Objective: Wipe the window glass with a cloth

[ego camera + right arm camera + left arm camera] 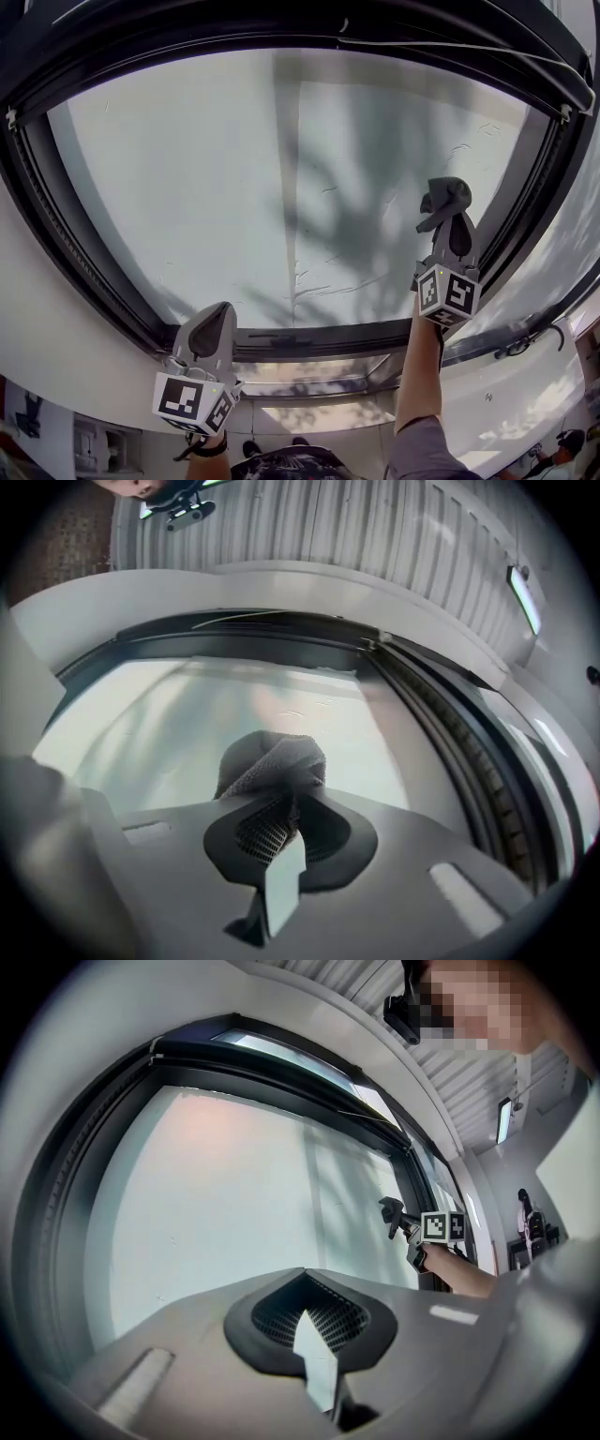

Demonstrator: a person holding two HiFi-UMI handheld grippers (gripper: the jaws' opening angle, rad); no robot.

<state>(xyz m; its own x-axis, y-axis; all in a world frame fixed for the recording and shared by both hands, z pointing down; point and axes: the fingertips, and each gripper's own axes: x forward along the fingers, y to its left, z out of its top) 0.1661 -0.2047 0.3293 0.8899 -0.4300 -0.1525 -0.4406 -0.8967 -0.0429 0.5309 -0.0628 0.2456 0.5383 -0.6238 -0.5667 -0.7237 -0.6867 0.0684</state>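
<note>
Wiping step: right gripper [441, 223] clamps cloth [444, 195] at glass [216, 178], left gripper [217, 317] closed and empty, low by frame [309, 339]; next likely needs firm pressure and a steady sweep.

- We see a large window glass [234, 187], pale and milky, with soft grey shadows [375, 225] like branches over its right half.
- A dark frame [56, 216] with a ribbed seal runs all around the pane.
- A white wall [47, 356] surrounds the frame, and patches of sunlight [309, 412] lie below its lower edge.
- A second pane [567, 244] stands just beside the frame's right edge.
- Above, we see ribbed white panels [375, 527] and a long bright lamp [523, 597].
</note>
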